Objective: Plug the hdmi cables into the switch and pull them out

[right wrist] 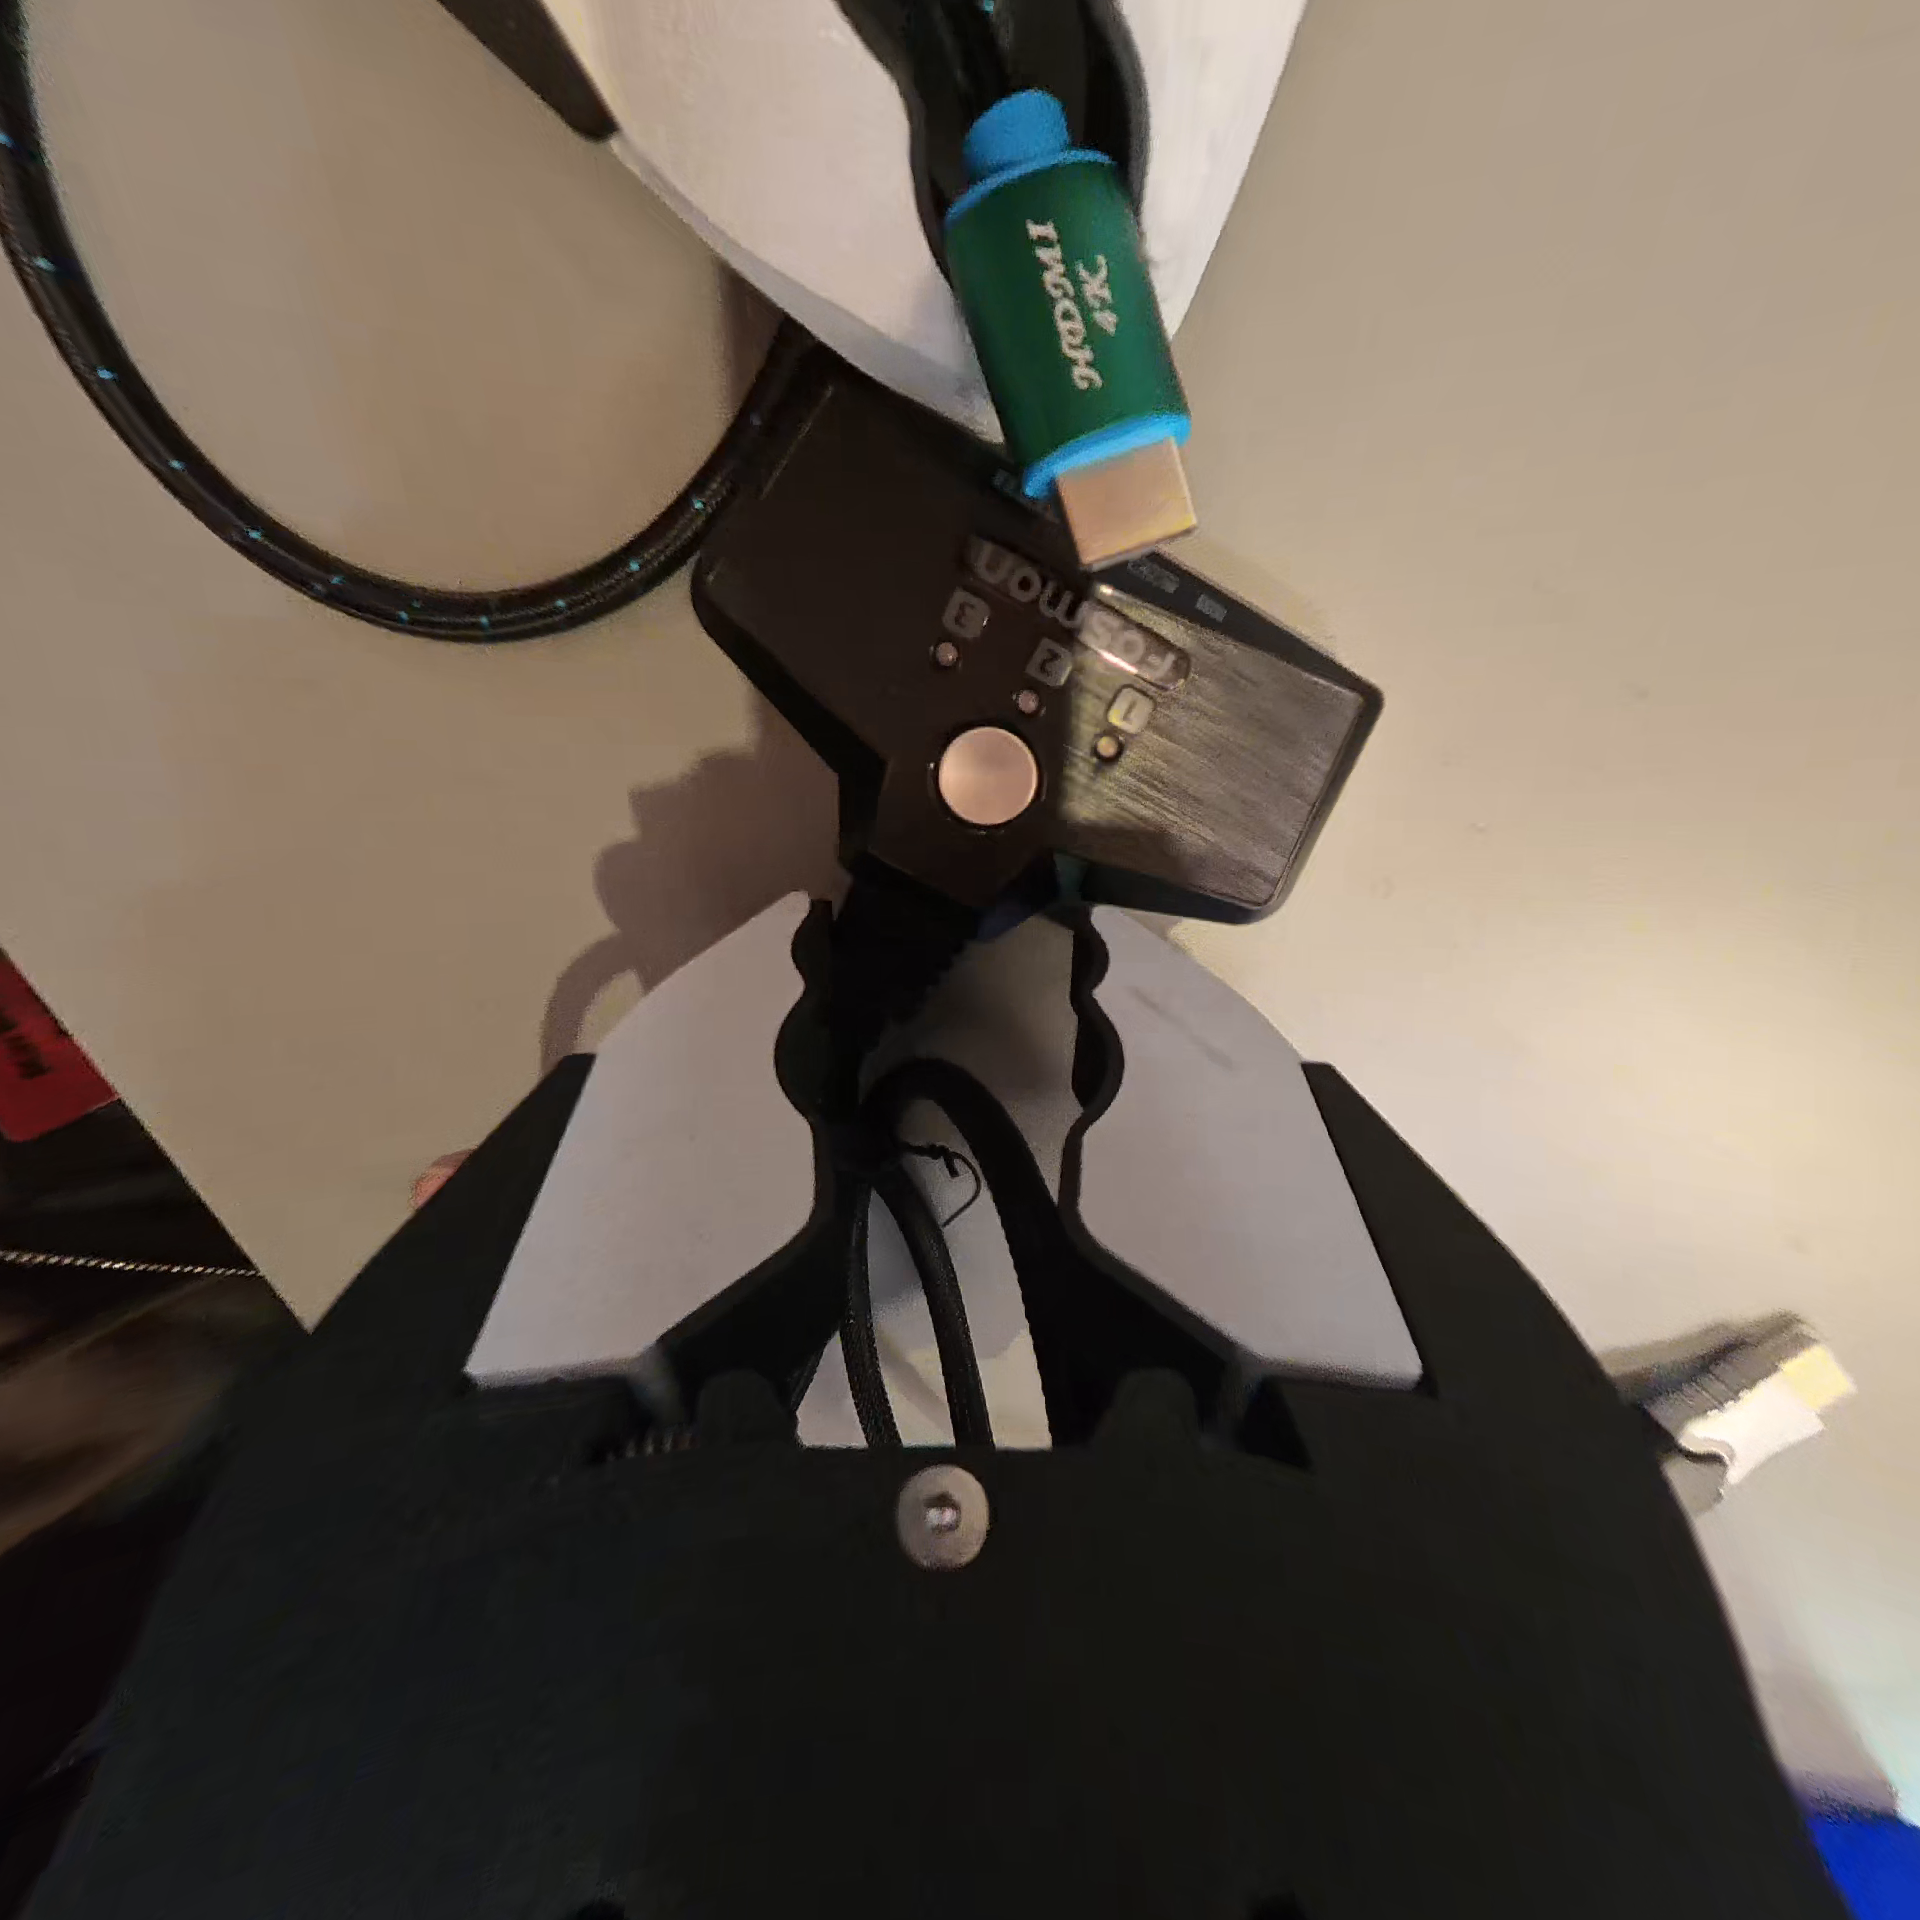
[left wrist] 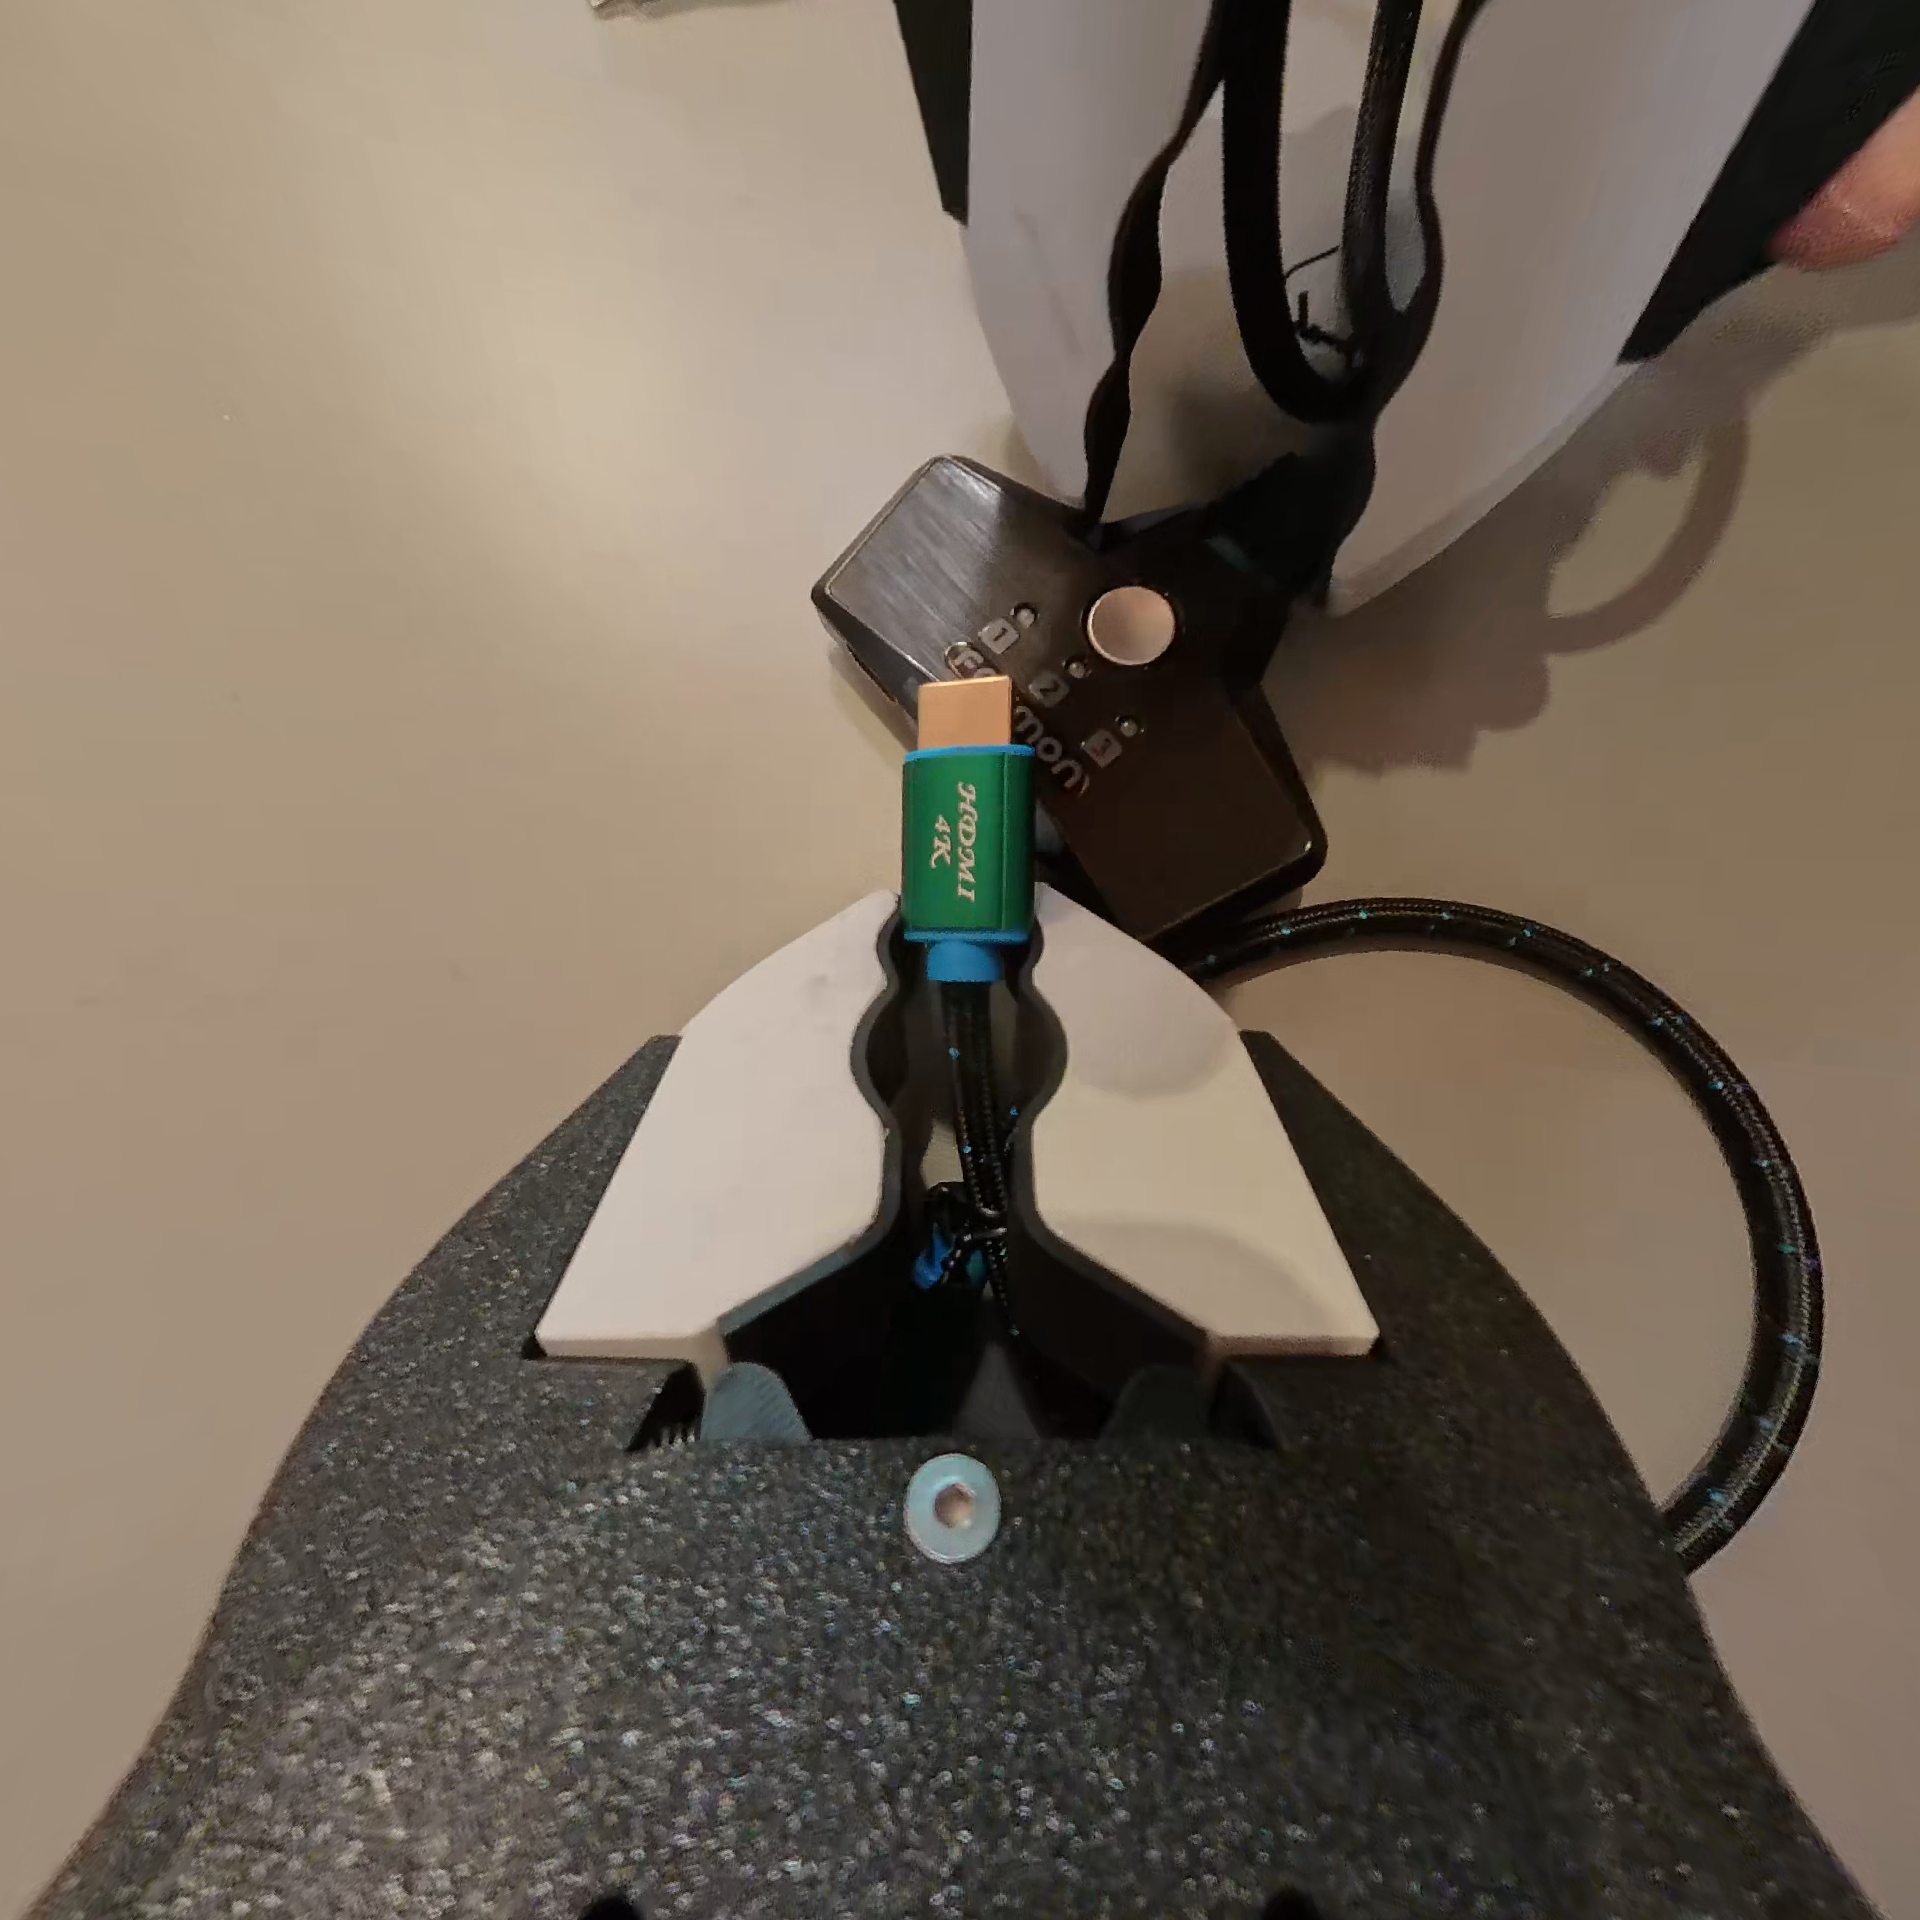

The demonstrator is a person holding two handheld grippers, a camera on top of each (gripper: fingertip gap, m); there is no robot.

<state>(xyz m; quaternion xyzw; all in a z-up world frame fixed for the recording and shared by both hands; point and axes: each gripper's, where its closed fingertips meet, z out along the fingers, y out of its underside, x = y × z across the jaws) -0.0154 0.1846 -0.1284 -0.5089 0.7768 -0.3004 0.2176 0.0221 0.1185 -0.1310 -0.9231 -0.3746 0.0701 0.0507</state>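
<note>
My left gripper is shut on the rear of a green cable plug with blue trim and a gold tip. The tip points at the side of a black switch box on the beige table. The plug's braided black cable loops off to the right. In the right wrist view my right gripper straddles the box's rear neck and ribbed cable boot. The left fingertip touches the boot. The box's edge hides the contact at the other fingertip. The green plug hangs above the box's far side.
The box's own black cables run back between my right fingers. A grey plug with a white tag lies at the right of that view. A red label sits at its left edge. A person's fingers show at the upper right.
</note>
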